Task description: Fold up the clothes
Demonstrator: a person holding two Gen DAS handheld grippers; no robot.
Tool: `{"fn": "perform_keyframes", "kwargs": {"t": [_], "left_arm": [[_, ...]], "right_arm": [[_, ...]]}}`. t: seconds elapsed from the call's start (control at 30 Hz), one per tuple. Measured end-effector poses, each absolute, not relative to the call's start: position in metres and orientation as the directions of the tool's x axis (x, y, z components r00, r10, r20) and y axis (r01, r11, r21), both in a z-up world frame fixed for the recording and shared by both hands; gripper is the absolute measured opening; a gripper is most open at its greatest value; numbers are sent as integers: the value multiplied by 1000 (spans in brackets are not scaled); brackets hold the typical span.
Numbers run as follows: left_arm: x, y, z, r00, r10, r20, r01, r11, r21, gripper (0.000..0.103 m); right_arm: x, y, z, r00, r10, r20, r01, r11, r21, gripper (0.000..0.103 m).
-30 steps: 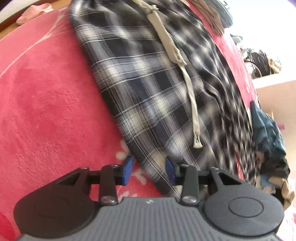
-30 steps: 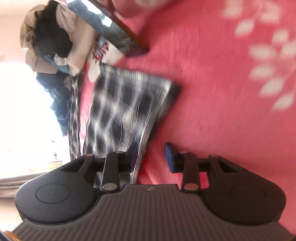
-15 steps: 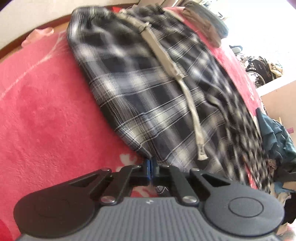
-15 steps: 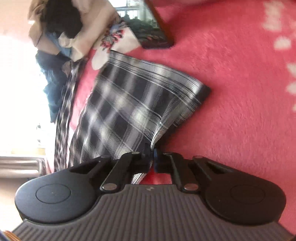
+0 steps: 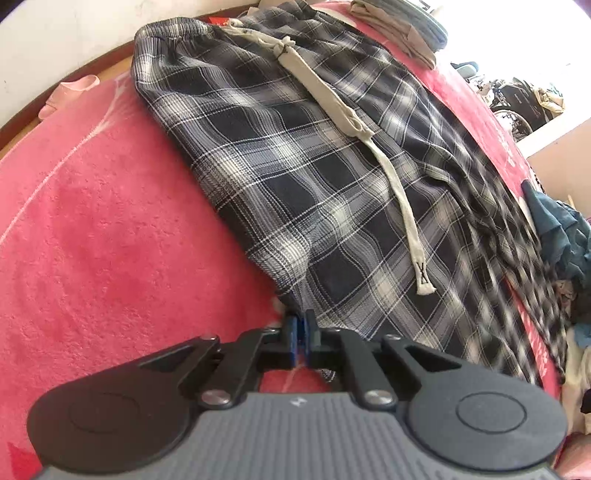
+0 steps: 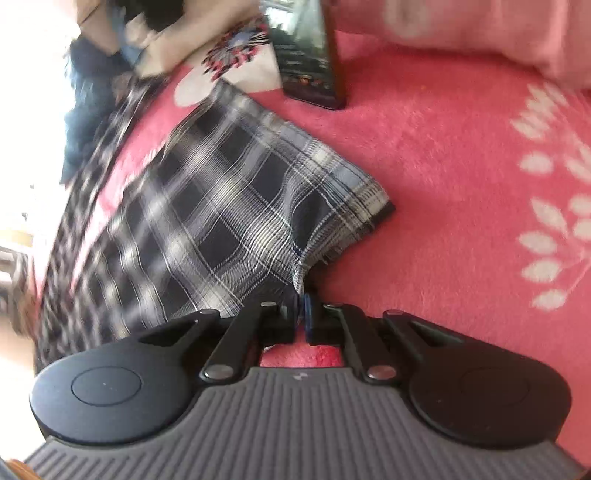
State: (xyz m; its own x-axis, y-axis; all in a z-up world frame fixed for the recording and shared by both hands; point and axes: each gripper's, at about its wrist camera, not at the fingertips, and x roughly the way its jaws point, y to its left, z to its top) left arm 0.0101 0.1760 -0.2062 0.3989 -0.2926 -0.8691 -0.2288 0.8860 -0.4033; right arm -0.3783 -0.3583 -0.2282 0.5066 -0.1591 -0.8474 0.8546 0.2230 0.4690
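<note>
Dark plaid trousers (image 5: pixel 295 166) with a beige drawstring (image 5: pixel 369 140) lie spread on a red fleece blanket (image 5: pixel 110 240). My left gripper (image 5: pixel 302 325) pinches the near side edge of the trousers below the waistband; its jaws are opening slightly, with the cloth still pressed between the blue pads. In the right wrist view, a leg end of the trousers (image 6: pixel 221 206) rises in a peak to my right gripper (image 6: pixel 301 302), which is shut on the hem's corner just above the blanket (image 6: pixel 461 184).
Folded garments (image 5: pixel 402 26) are stacked at the blanket's far end. A loose heap of clothes (image 5: pixel 565 236) lies past its right edge. A pink slipper (image 5: pixel 70 92) sits on the floor. A dark framed panel (image 6: pixel 310 55) and a pink pillow (image 6: pixel 480 33) lie beyond the leg end.
Both grippers went from open to shut on the trousers' edge. The right one rolled and lifted the hem corner into a peak; the left one rolled a little.
</note>
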Motion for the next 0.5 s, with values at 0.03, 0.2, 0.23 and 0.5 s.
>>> {"fn": "perform_keyframes", "kwargs": {"t": [0.03, 0.2, 0.23, 0.5], "left_arm": [[9, 177, -205, 396, -295, -870, -217, 890, -401, 13], [-5, 184, -181, 438, -251, -863, -155, 925, -347, 19], [-8, 186, -173, 455, -236, -858, -142, 932, -332, 23], [3, 136, -135, 538, -252, -804, 68, 964, -256, 43]], "right_arm": [[-379, -358, -226, 505, -158, -849, 855, 230, 466, 7], [-402, -351, -211, 439, -185, -879, 890, 228, 396, 12], [-406, -348, -204, 415, -207, -886, 899, 239, 366, 13], [-324, -305, -151, 591, -303, -748, 673, 696, 250, 14]]}}
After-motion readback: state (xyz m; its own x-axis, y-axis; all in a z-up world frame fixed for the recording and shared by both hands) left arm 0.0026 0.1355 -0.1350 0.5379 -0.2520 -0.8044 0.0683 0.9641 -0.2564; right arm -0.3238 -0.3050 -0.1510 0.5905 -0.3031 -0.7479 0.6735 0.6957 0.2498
